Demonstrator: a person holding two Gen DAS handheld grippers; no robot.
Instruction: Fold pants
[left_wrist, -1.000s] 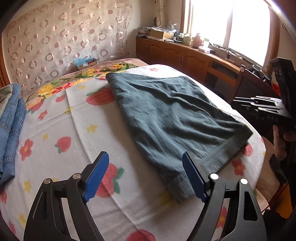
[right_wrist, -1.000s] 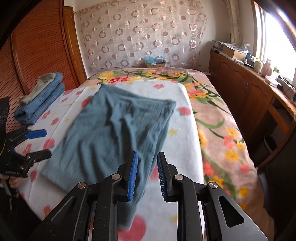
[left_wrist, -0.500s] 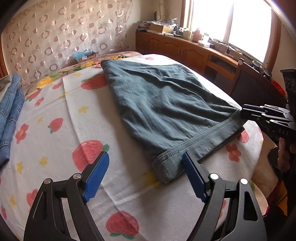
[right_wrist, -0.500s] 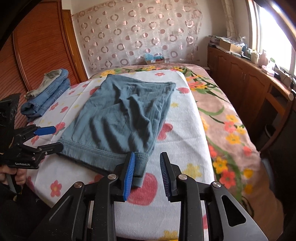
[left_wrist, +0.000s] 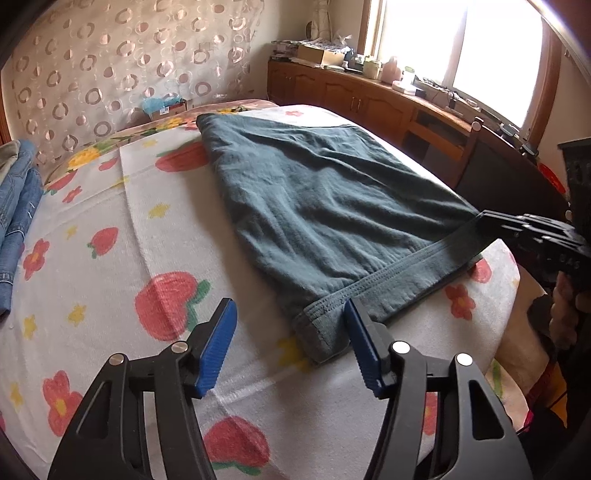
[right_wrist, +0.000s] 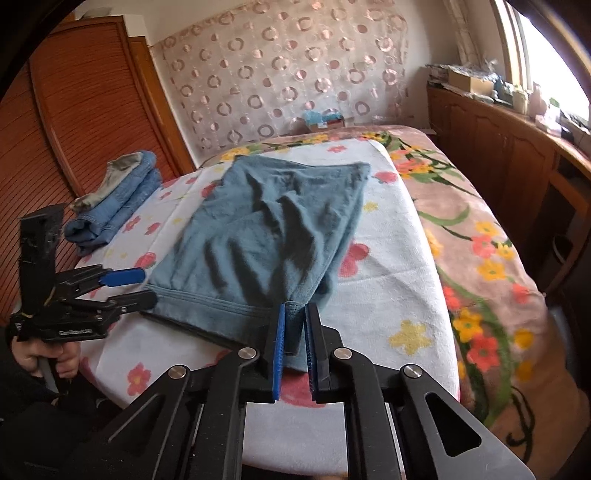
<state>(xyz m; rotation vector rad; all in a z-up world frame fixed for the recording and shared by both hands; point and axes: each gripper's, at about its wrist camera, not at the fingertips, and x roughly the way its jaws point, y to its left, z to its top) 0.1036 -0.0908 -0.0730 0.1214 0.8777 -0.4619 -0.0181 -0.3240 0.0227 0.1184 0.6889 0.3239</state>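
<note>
Teal pants (left_wrist: 325, 206) lie folded flat on a white strawberry-print towel (left_wrist: 147, 236), waistband toward me. My left gripper (left_wrist: 291, 332) hovers low over the near waistband corner (left_wrist: 321, 328). Its jaws are closing, with the corner between the blue pads (left_wrist: 218, 343) and touching neither. From the right wrist view, the left gripper (right_wrist: 135, 286) stands at the pants' (right_wrist: 266, 229) left corner. My right gripper (right_wrist: 294, 332) is closing, its pads pinching the other waistband corner (right_wrist: 293, 314). The left wrist view shows the right gripper (left_wrist: 517, 225) at that far corner.
A stack of folded jeans (right_wrist: 114, 206) sits at the towel's far left edge. A floral blanket (right_wrist: 480, 240) covers the bed's right side. Wooden cabinets (left_wrist: 369, 99) run under the window, and a wardrobe (right_wrist: 92, 129) stands on the left. A person's hand (right_wrist: 44, 362) holds the left gripper's handle.
Both grippers came in closer to the waistband. The left jaws narrowed around the near corner. The right jaws, slightly apart before, closed onto the other corner.
</note>
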